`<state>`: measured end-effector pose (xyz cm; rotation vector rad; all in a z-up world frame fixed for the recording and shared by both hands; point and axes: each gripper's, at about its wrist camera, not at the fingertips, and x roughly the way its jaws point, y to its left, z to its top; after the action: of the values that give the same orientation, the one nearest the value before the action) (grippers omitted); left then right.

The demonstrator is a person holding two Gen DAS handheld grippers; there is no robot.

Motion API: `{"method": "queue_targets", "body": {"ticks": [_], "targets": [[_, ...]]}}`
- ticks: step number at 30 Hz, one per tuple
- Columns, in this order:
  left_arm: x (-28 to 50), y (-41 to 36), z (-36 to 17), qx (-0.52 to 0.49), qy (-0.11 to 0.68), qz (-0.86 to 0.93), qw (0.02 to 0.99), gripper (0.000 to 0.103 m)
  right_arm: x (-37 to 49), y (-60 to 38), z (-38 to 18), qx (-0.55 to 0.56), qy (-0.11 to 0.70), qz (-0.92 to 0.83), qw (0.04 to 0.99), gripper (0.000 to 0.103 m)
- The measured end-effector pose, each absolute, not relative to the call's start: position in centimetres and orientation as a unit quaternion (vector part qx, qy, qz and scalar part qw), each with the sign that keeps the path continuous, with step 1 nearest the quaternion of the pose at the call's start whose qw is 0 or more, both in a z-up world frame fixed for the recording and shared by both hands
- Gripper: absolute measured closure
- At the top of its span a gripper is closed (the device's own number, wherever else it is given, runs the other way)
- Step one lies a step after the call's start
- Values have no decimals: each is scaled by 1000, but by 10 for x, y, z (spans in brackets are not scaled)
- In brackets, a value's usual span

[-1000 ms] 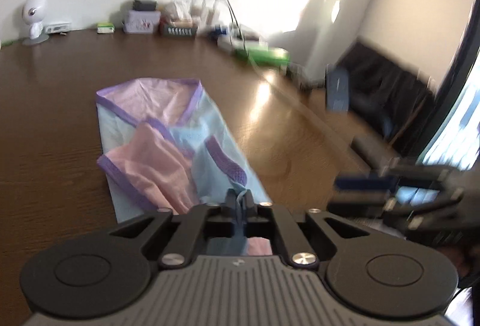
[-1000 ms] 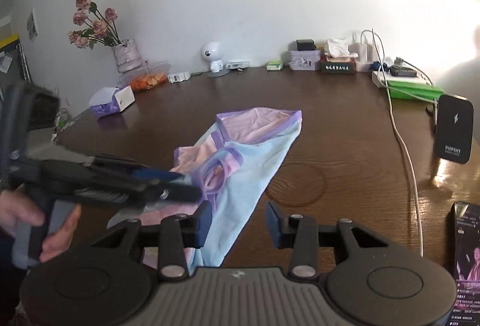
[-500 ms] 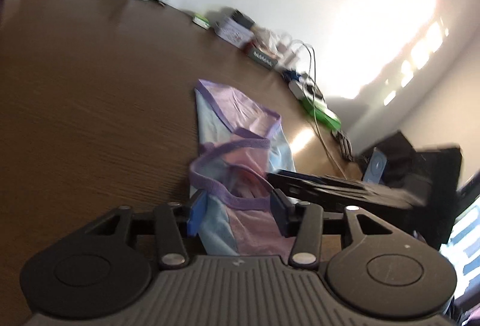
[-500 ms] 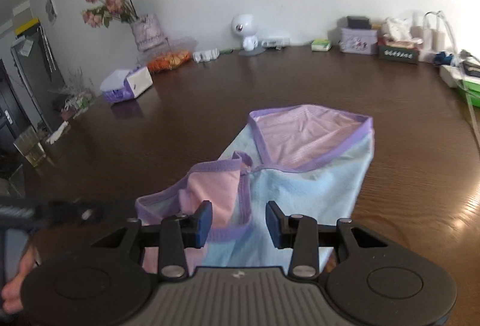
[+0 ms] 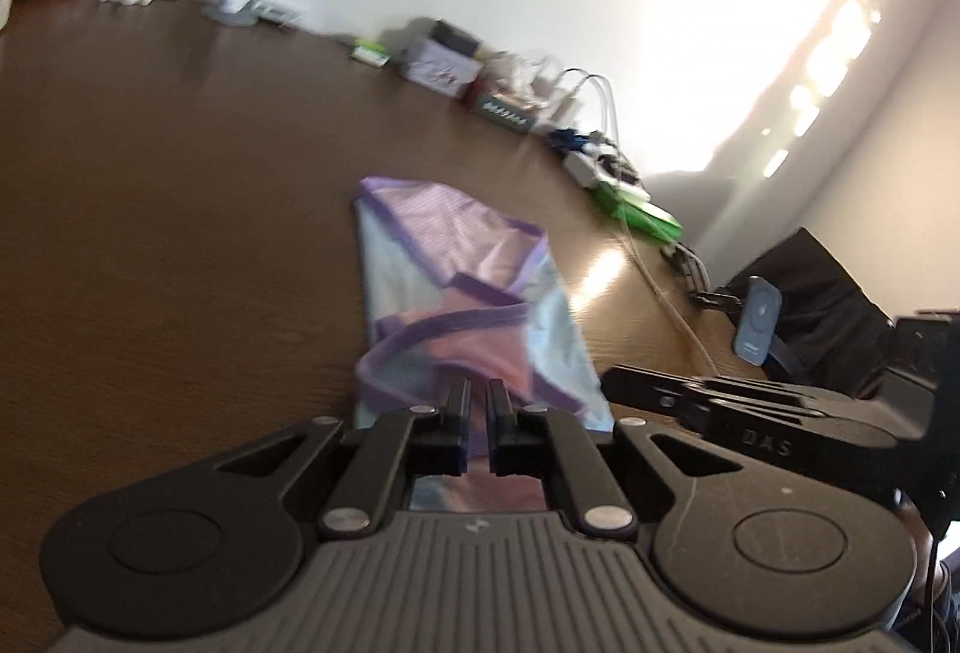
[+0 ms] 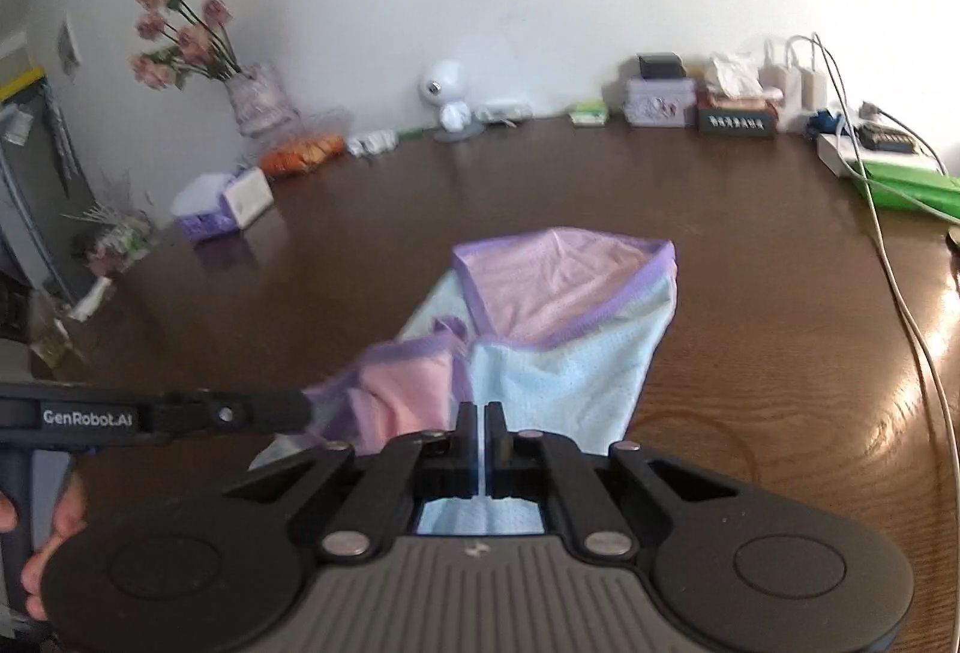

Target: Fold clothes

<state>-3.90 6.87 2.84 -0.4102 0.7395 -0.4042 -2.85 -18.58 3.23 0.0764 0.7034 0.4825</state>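
A pale blue and pink garment (image 5: 456, 257) with purple trim lies on the brown table (image 5: 150, 245), its near end bunched up. My left gripper (image 5: 477, 401) has its jaws closing down on the pink fabric and purple hem at that near end, and the pads pinch the cloth. In the right wrist view the garment (image 6: 564, 293) stretches away from me. My right gripper (image 6: 478, 413) has its jaws closing on the light blue near edge, with cloth between the pads. The left gripper (image 6: 300, 410) reaches in from the left and lifts the pink flap.
Along the far wall stand a white toy camera (image 6: 447, 98), a vase of pink flowers (image 6: 258, 101), a tissue box (image 6: 222, 206), small boxes (image 6: 657, 101) and chargers. White cables (image 6: 900, 293) and a green object (image 6: 906, 185) lie on the right. A hand (image 6: 36, 527) holds the left gripper's handle.
Both grippers stood open over the garment half a second ago and now pinch its near end. The right gripper moved left across the cloth; the pink flap is raised.
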Motion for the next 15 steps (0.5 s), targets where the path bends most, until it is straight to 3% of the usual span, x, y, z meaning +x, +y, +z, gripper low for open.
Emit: {"method": "queue_targets", "body": {"ticks": [3,5,7,12,13,14,15], "targets": [[-36,70,22,-201,368,-188,888,81,-29,-186,30,48,349,235,906,101],[-38,70,24,-192,364,-177,894,58,-24,-184,27,61,357,246,899,89],[-43,74,26,-184,354,-157,904,54,-18,-181,22,67,366,249,894,72],[-44,86,24,-198,348,-142,905,51,-15,-171,16,73,375,262,886,74],[-42,84,22,-196,356,-147,902,55,-15,-169,14,68,378,264,884,82],[-40,81,20,-192,363,-153,899,70,-15,-167,13,66,381,264,884,94],[-38,77,19,-188,369,-160,896,81,-14,-165,11,65,383,263,883,100]]}}
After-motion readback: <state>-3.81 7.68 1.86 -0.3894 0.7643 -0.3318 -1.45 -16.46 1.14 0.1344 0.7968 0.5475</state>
